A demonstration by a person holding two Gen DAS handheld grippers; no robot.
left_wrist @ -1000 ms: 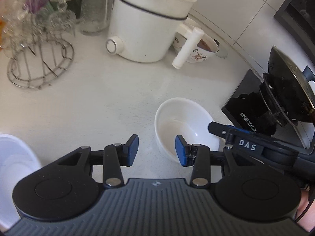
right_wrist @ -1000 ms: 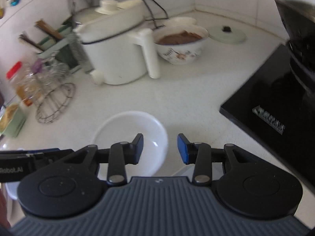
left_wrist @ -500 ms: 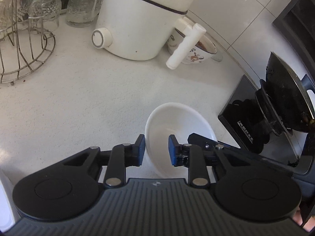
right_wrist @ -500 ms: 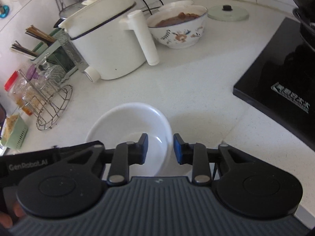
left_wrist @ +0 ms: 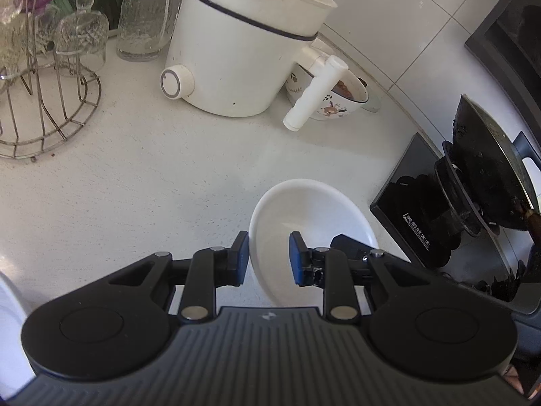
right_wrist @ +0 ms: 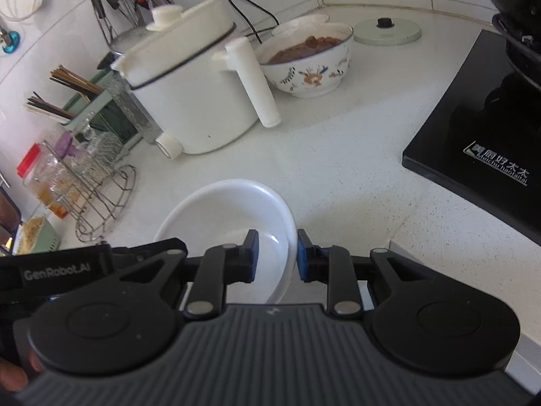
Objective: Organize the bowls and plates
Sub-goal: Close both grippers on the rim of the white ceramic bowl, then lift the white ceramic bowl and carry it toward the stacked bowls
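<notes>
the task looks barely begun: one empty white bowl [left_wrist: 312,218] sits on the near part of the counter [left_wrist: 152,176], left of the black cooktop [right_wrist: 473,128] and near of the white cooker [left_wrist: 243,50], not yet carried anywhere. the left gripper [left_wrist: 269,257] is narrowed onto the bowl's left rim, one pad inside and one outside, apparently pinching it. the right gripper [right_wrist: 278,255] straddles the right rim, its jaws closing with a small gap left.
</notes>
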